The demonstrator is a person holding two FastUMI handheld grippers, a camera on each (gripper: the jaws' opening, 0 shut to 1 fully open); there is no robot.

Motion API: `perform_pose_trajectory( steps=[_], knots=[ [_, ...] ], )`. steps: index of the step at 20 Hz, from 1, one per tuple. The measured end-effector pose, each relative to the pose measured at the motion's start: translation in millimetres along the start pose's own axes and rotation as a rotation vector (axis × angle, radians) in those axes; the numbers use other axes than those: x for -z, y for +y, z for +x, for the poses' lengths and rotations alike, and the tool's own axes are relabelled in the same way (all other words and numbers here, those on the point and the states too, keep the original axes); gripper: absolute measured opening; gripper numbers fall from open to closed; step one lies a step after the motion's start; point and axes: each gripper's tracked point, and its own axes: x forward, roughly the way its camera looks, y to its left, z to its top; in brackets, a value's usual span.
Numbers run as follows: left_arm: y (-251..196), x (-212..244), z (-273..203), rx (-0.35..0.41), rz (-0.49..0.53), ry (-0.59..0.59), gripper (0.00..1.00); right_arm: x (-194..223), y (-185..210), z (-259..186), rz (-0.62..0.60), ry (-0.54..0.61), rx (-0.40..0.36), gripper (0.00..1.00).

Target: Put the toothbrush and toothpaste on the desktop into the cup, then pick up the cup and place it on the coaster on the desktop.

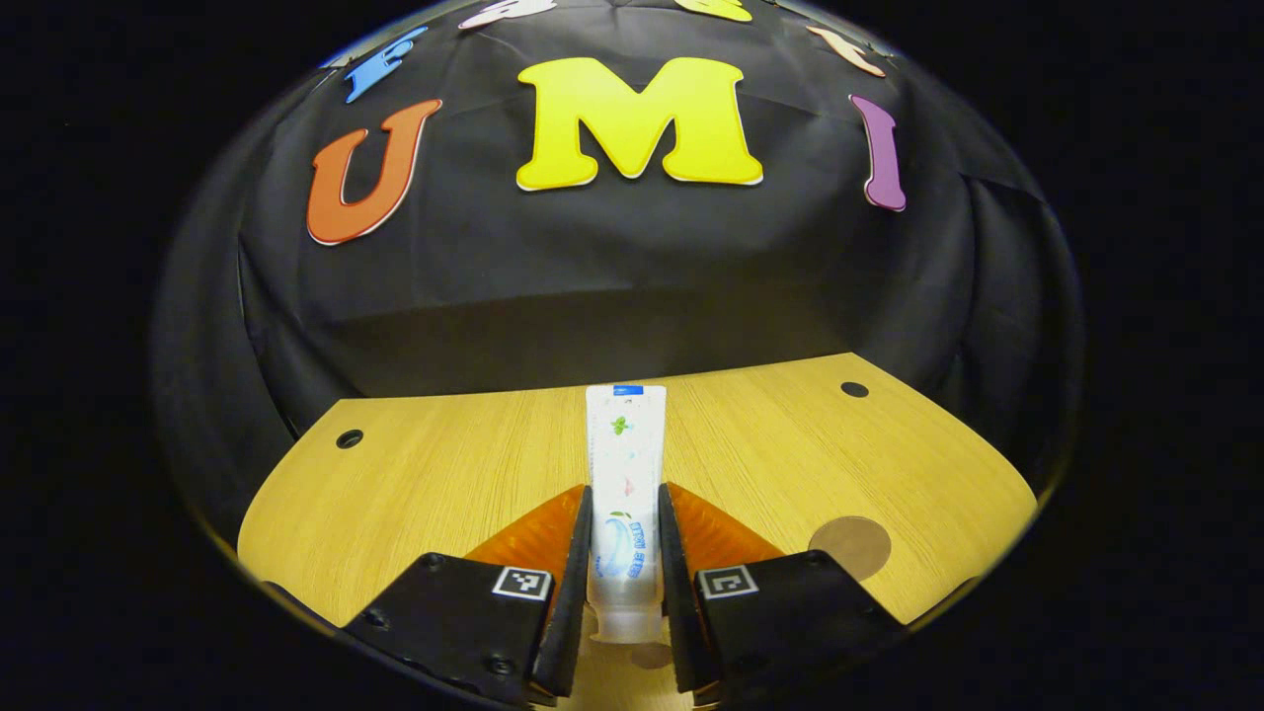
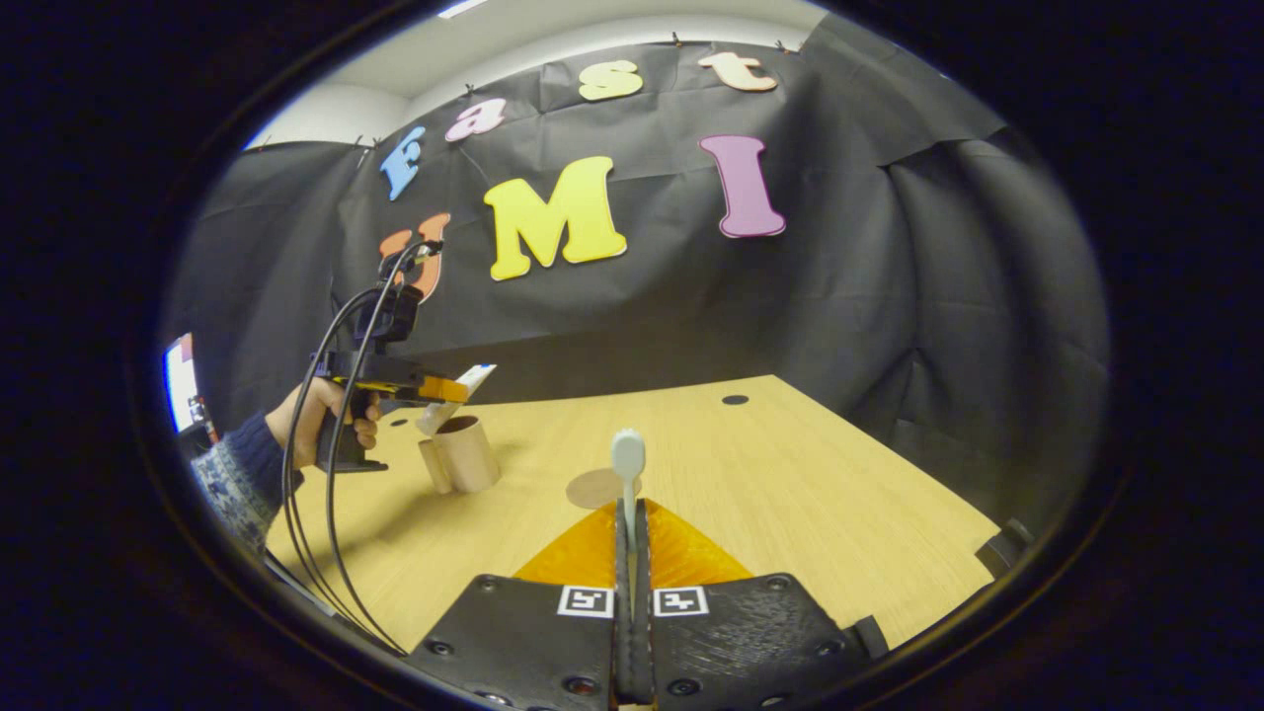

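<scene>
A: Between our left gripper's (image 1: 625, 553) jaws we see the toothpaste (image 1: 624, 494), a white tube running forward from the fingers, its flat crimped end farthest out and its cap toward us. Both fingers press on its sides, so we call those jaws clamped on it.

B: Agreed. Ahead of our right gripper's (image 2: 632, 563) jaws we see the toothbrush (image 2: 628, 474), its pale head standing up past the fingertips. The jaws sit nearly together with the handle pinched in the slit.

A: Where is the cup for us?

B: Well off to the left of the right jaws, in the right gripper view, the tan cup (image 2: 464, 452) stands on the desktop (image 2: 810, 494). The left gripper hangs just above it, held by a hand (image 2: 321, 415) in a patterned sleeve (image 2: 237, 474), with the toothpaste slanting down toward the cup's mouth. We cannot tell whether the tube touches the rim.

A: And the coaster (image 2: 595, 487)?

B: Just beyond the right fingertips, a round brown disc lying flat, partly behind the brush head. Right of the left jaws we see it too.
</scene>
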Motion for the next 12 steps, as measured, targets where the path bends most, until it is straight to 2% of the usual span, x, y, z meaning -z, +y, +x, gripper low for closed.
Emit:
perform_pose_trajectory(
  steps=[5, 9, 12],
  knots=[
    [2.3, -14.5, -18.5, -0.011, -0.035, -0.082, 0.37, -0.3, 0.5, 0.9, -0.01, -0.005, -0.003, 0.0],
    [-6.5, -40.3, -30.8, 0.013, -0.021, -0.226, 0.37, -1.2, 0.8, 0.6, -0.015, -0.008, -0.005, 0.0],
    [-6.1, -47.5, -28.4, 0.022, -0.058, -0.305, 0.37, -6.6, 2.1, -1.3, -0.027, -0.021, -0.007, 0.0]
  ],
)
